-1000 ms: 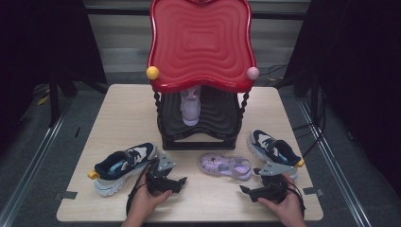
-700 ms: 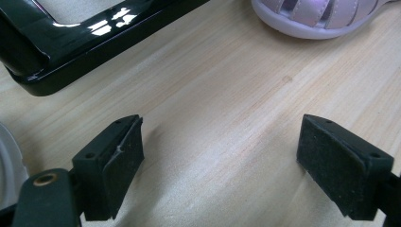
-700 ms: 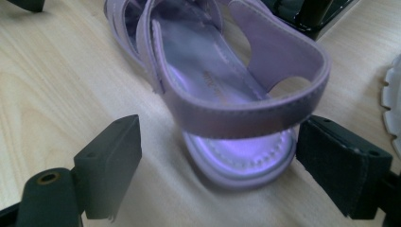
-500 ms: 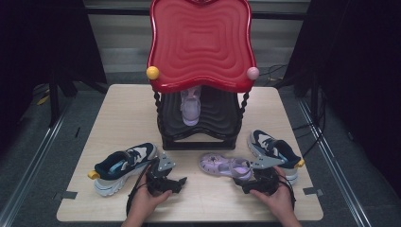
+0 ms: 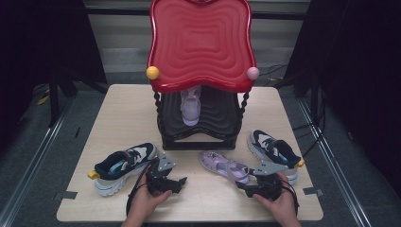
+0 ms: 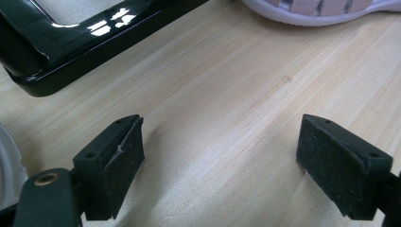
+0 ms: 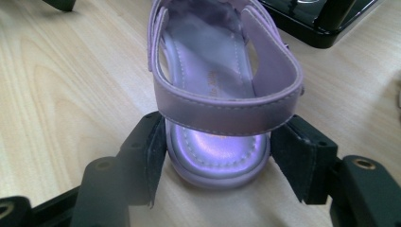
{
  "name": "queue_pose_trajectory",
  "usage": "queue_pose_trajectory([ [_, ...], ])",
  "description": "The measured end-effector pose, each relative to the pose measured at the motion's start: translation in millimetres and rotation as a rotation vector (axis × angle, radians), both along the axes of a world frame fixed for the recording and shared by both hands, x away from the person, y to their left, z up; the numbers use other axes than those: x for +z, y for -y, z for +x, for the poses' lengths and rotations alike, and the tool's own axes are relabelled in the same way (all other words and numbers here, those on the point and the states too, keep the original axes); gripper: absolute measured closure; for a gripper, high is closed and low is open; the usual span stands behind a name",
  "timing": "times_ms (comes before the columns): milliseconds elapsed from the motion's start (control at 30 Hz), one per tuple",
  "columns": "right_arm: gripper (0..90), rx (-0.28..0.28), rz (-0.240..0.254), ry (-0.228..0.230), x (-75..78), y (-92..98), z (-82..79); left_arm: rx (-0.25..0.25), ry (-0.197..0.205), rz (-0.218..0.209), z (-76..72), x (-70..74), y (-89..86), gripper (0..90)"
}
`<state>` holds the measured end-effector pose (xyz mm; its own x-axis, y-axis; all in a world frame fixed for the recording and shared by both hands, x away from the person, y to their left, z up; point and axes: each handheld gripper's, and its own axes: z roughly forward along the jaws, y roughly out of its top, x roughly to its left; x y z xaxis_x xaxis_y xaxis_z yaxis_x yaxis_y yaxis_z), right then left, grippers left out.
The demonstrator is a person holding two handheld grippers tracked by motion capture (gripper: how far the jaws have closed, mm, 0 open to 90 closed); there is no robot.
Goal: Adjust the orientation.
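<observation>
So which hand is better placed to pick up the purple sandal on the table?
Right. The right gripper has just been closing around the purple sandal's heel; the left gripper is open over bare table.

Probably lab: black curtains [image 5: 42,42], metal rails [image 5: 33,156] (staged table [image 5: 118,118]).

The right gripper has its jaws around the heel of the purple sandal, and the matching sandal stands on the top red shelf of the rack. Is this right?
Not quite. The high view shows the matching sandal on the black lower shelf, under the red top. The right gripper does have its closing jaws around the purple sandal heel.
</observation>
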<state>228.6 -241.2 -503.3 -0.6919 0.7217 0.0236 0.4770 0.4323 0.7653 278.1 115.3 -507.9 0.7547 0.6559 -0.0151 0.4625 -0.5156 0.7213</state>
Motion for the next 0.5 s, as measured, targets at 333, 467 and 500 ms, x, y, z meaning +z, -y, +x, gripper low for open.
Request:
queue_pose_trajectory([
  [333, 33.6, -0.006, 0.050, -0.024, 1.6, 3.0, -16.0, 0.000, -0.001, 0.003, 0.0, 0.2, 0.0, 15.3],
  [467, 23.8, -0.034, 0.052, -0.020, 1.1, 4.5, -15.1, 0.000, 0.000, 0.005, 0.0, 0.3, -0.1, 15.2],
  [500, 20.8, -0.042, 0.048, -0.014, 1.8, 3.8, -14.6, 0.001, -0.001, 0.004, 0.1, 0.2, -0.1, 15.2],
])
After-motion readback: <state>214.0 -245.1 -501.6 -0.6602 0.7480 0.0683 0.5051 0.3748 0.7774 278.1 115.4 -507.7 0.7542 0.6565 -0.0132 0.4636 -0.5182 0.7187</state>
